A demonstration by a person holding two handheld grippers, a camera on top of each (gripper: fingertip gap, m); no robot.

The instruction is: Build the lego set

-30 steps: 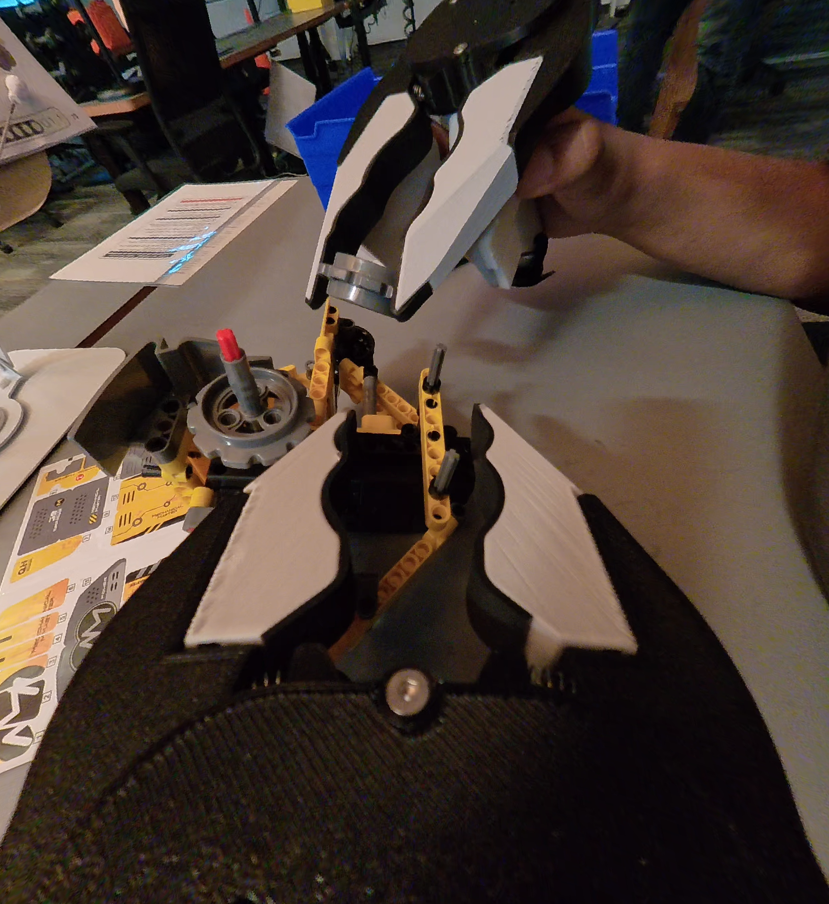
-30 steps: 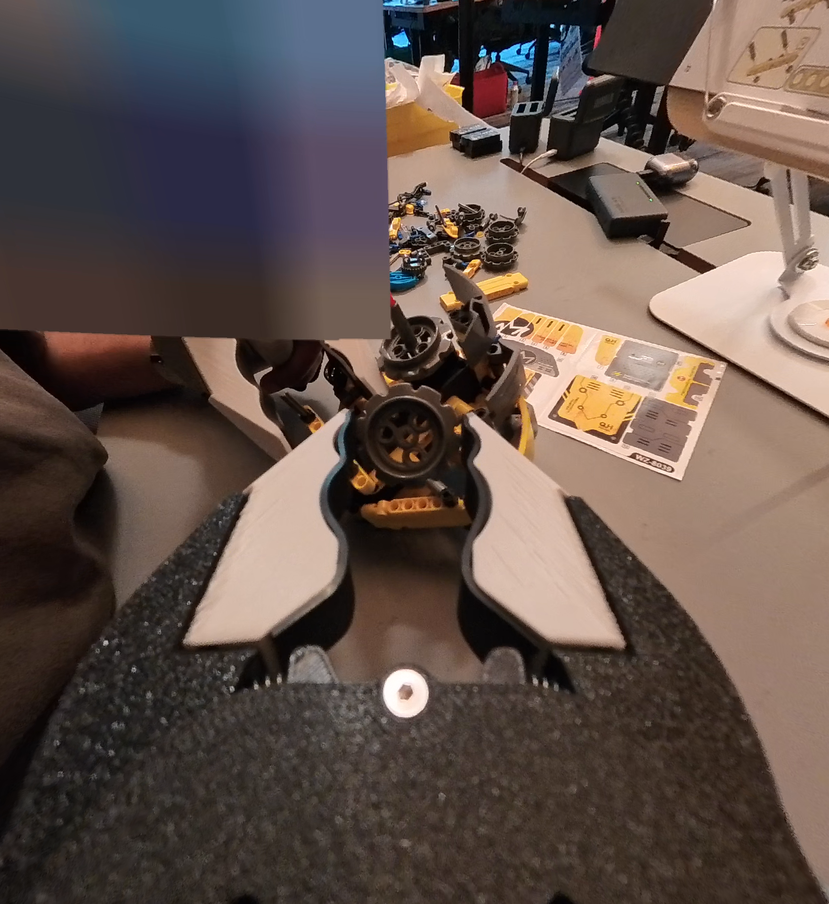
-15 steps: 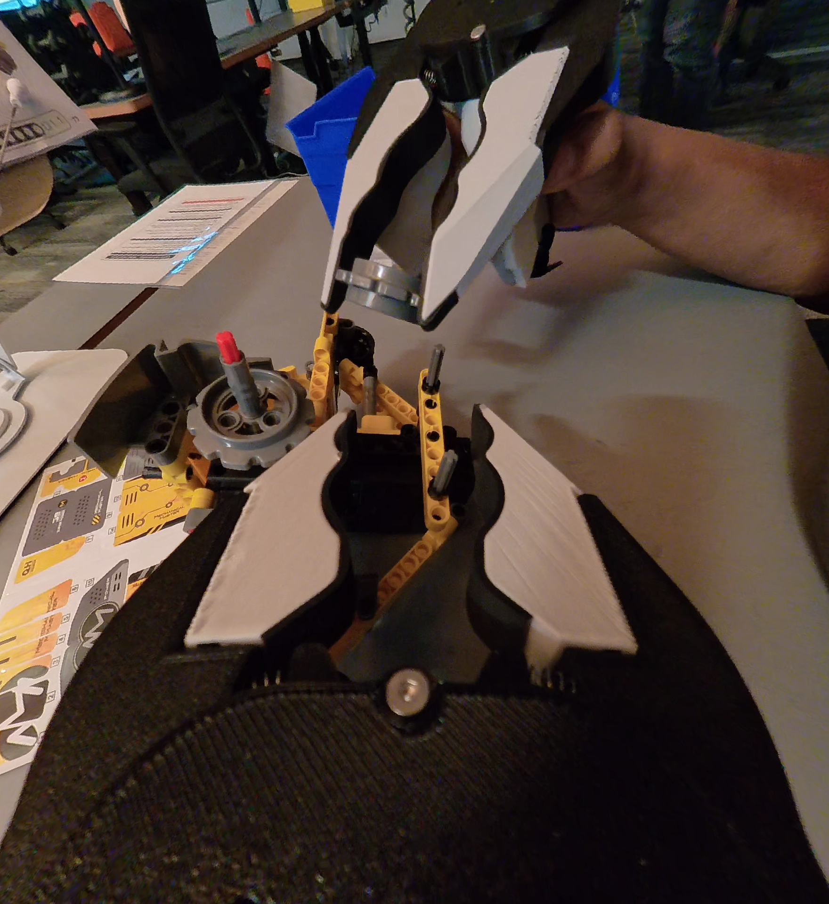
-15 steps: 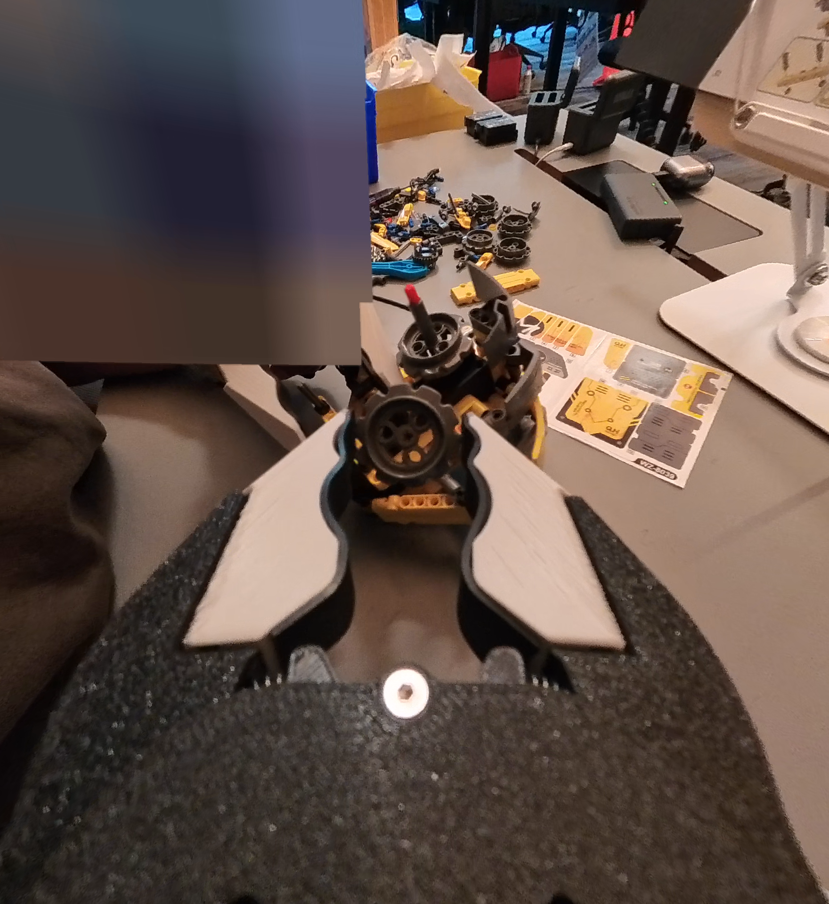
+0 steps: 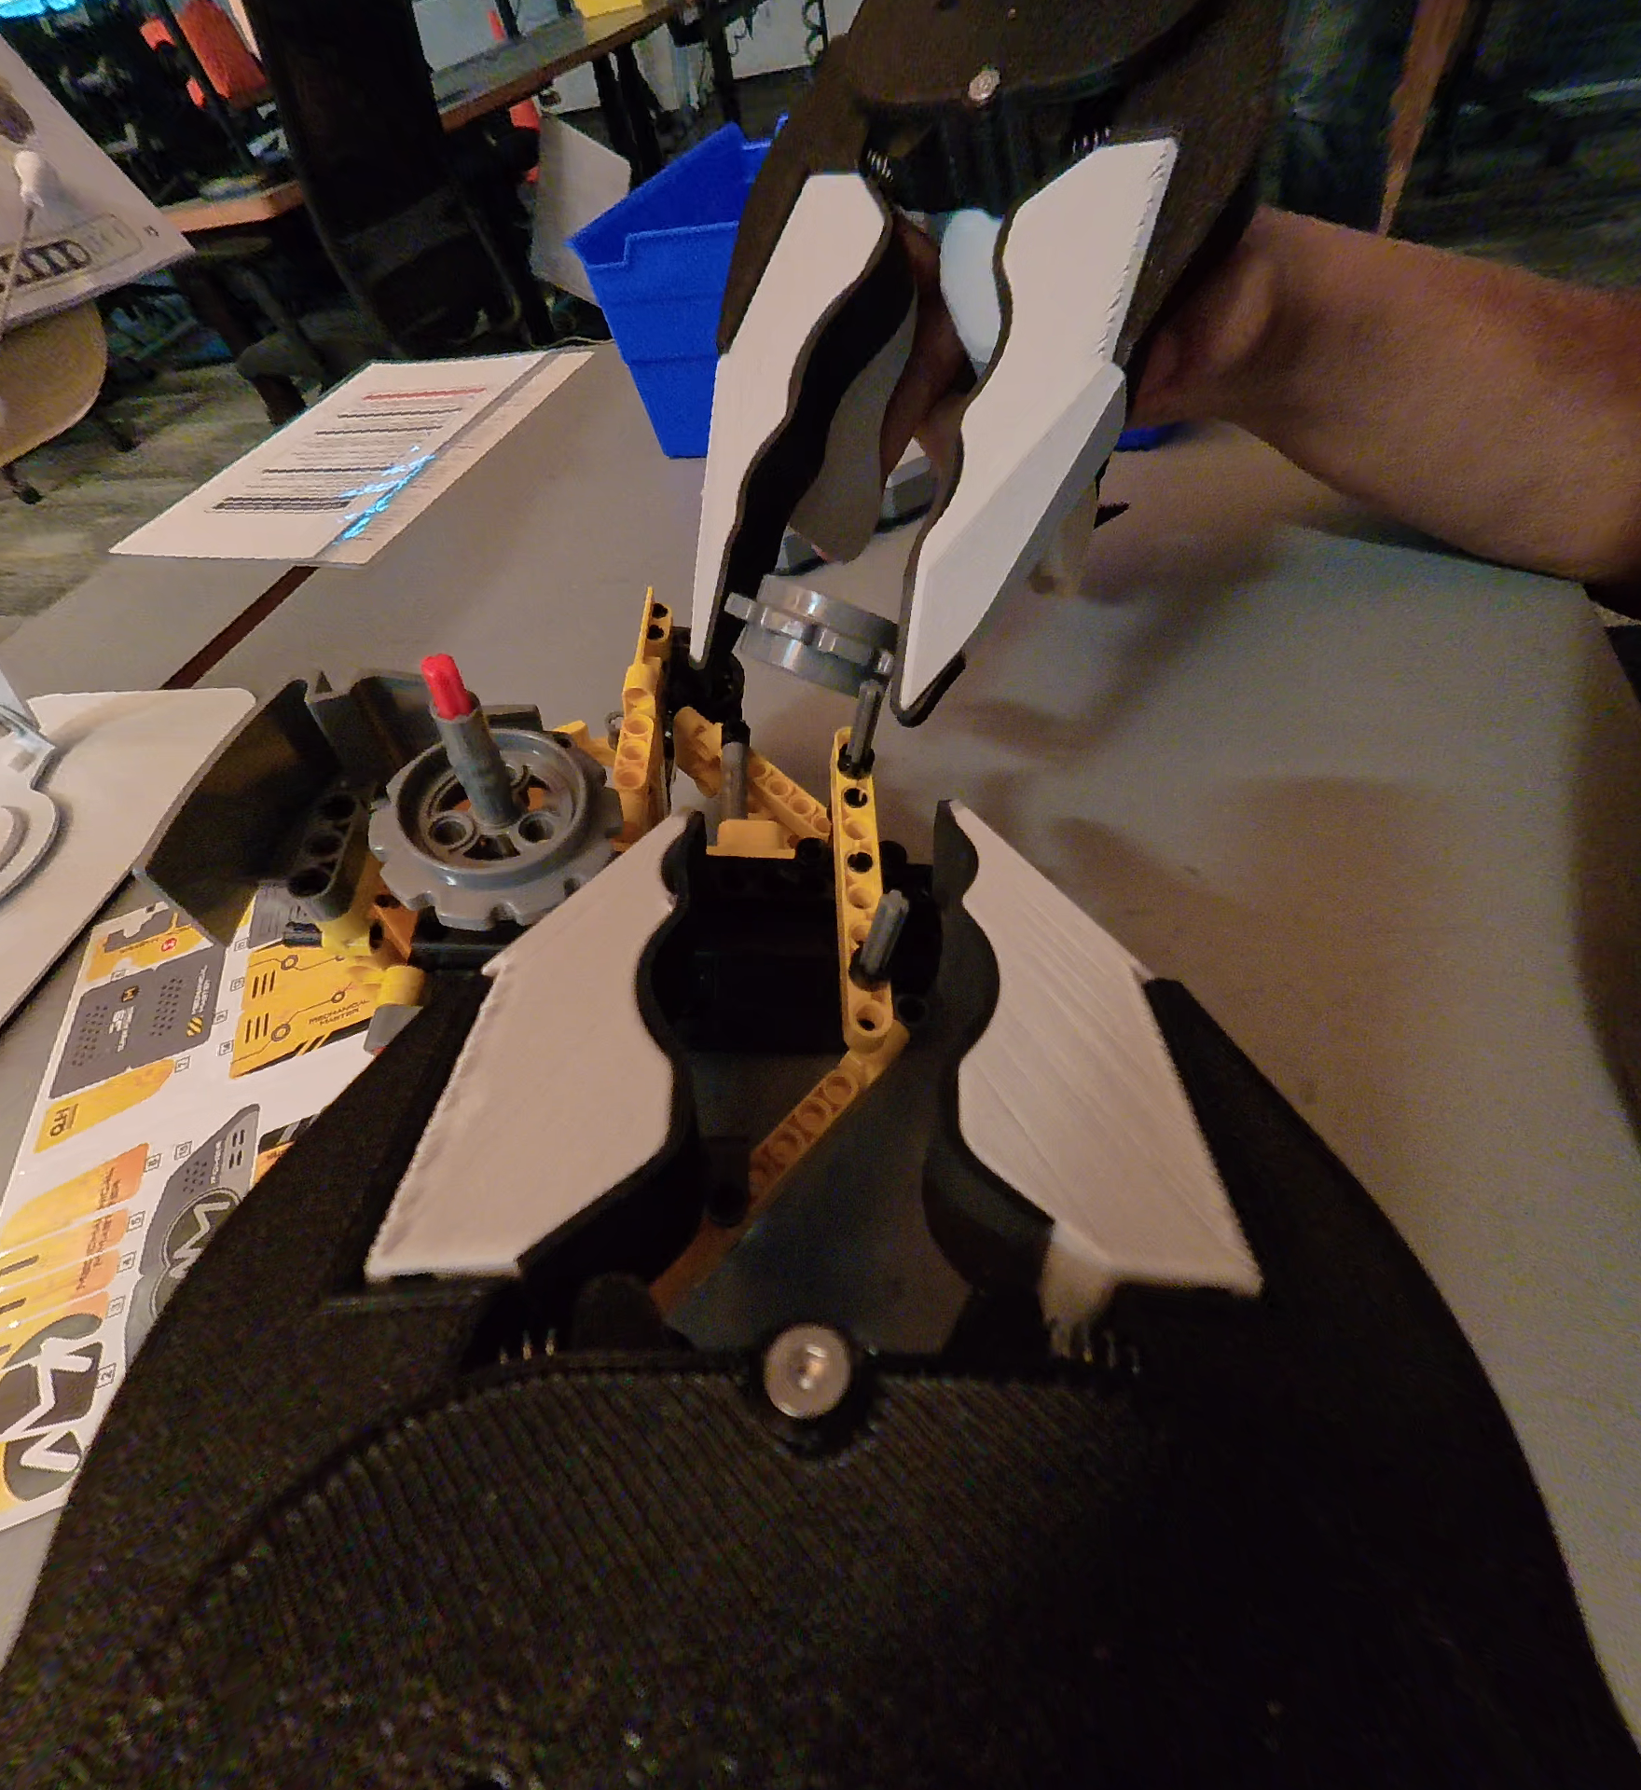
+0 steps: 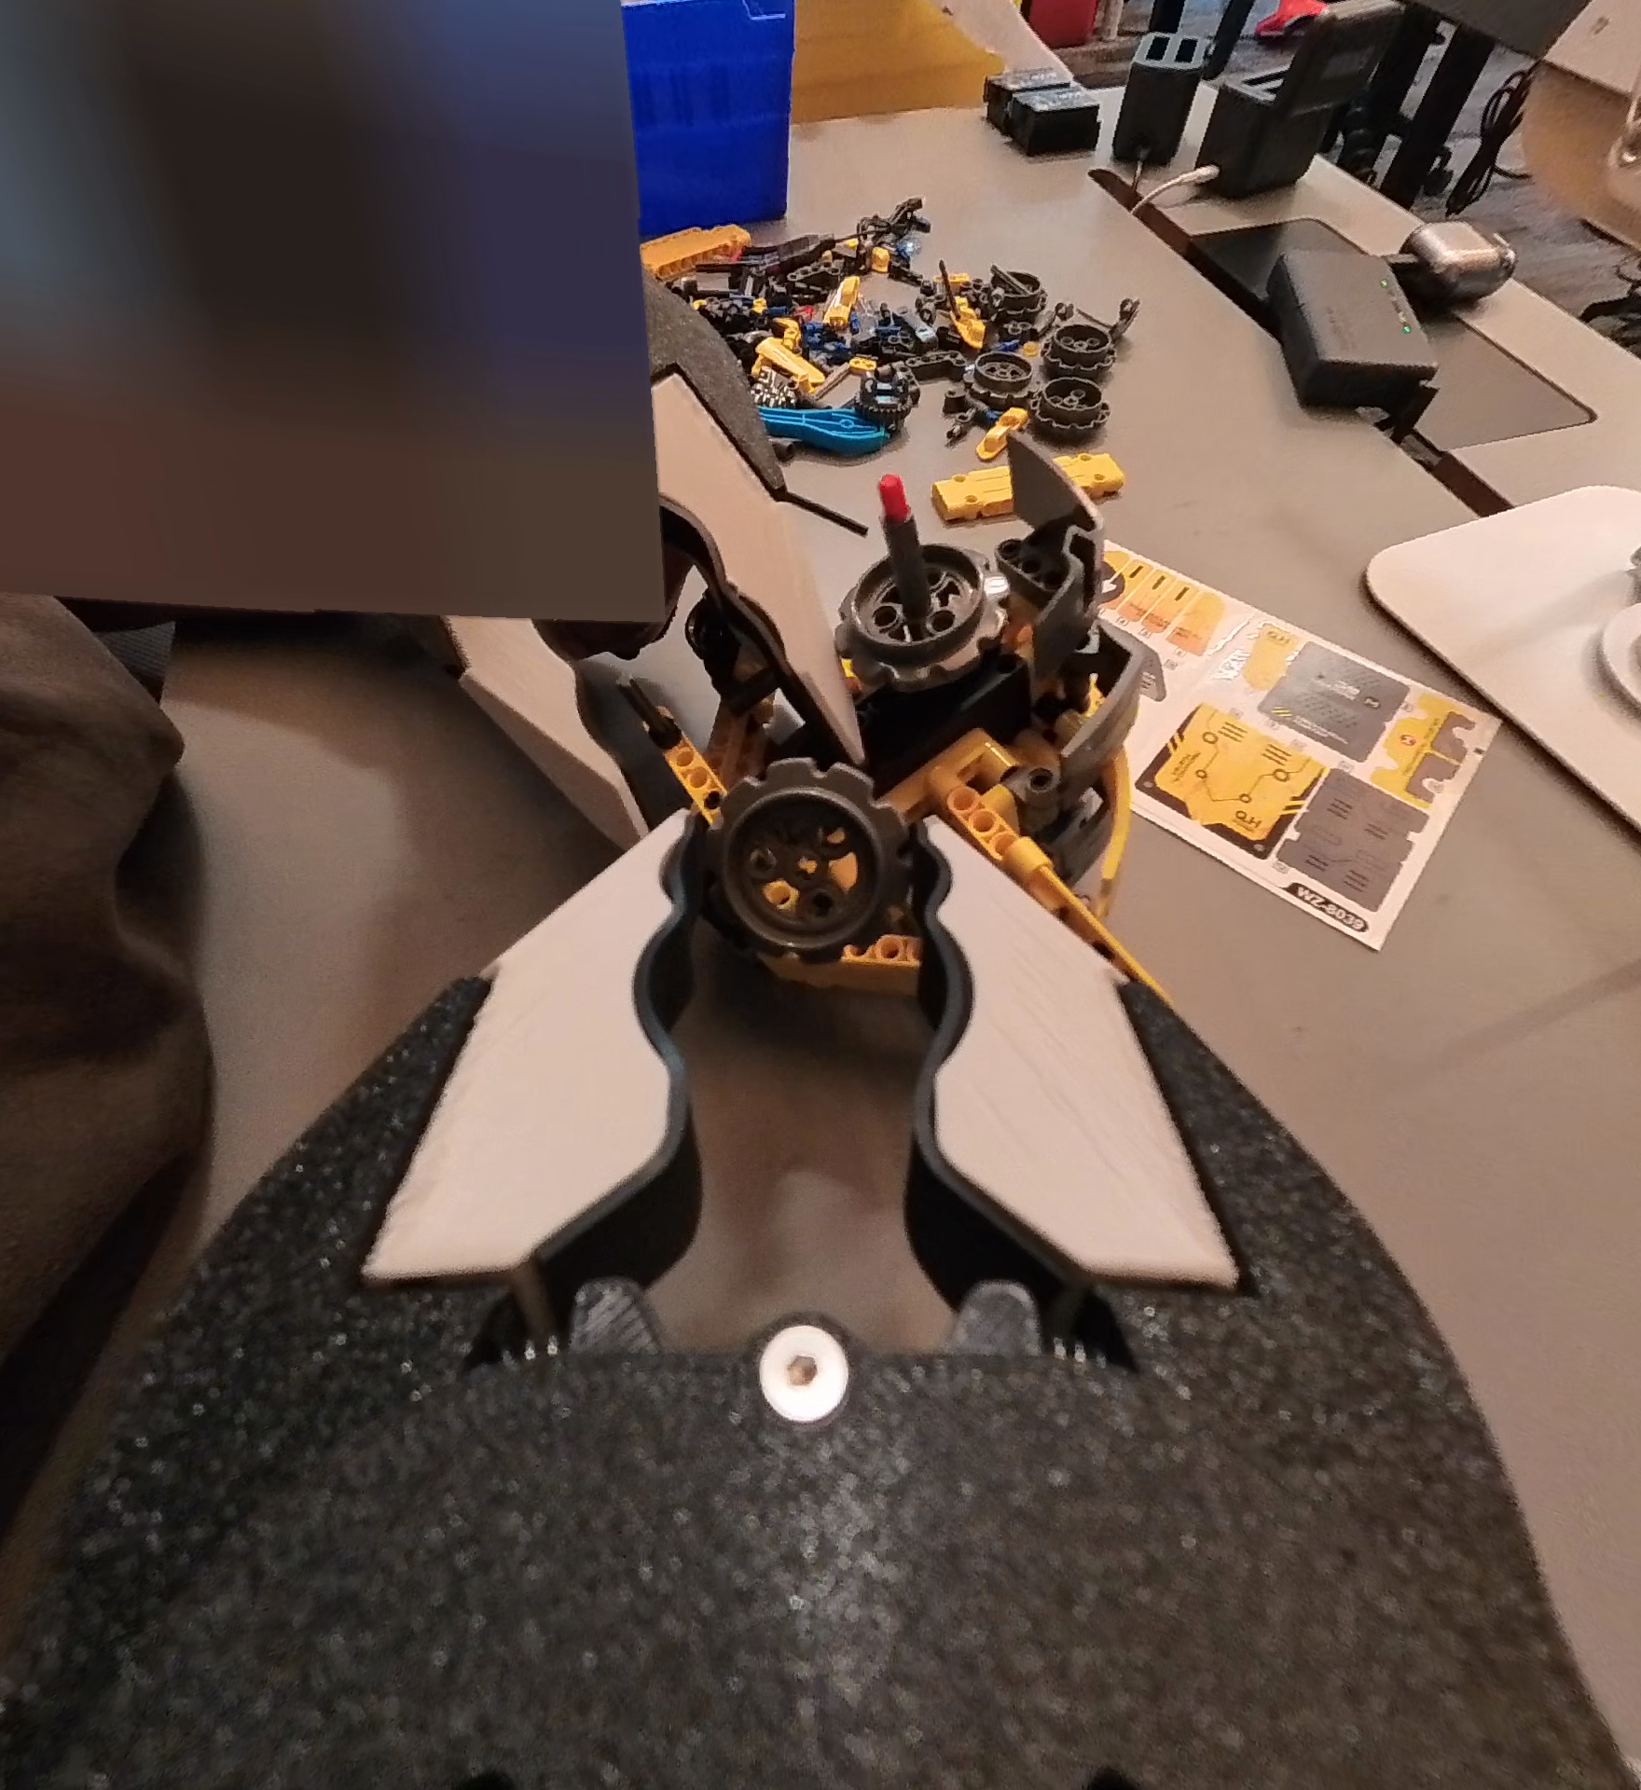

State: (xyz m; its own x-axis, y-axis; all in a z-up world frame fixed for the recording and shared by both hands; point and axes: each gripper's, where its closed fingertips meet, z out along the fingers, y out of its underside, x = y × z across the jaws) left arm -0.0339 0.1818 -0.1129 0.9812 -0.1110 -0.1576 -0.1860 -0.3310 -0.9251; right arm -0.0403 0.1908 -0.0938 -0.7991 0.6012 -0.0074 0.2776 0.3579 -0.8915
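The left gripper (image 5: pixel 812 852) has its jaws clamped on the yellow-and-black model (image 5: pixel 778 930), steadying it on the counter (image 5: pixel 1282 823), while the right gripper (image 6: pixel 807 862), jaws closed around a grey toothed wheel (image 6: pixel 805 860), poises it over an upright axle (image 5: pixel 862 722).

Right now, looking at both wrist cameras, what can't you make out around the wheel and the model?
- Left wrist view: whether the grey wheel sits on the axle tip; the wheel's rim hides the joint.
- Left wrist view: where the left gripper touches the brick model; its fingers cover it.
- Right wrist view: single pieces in the loose parts pile; too small.
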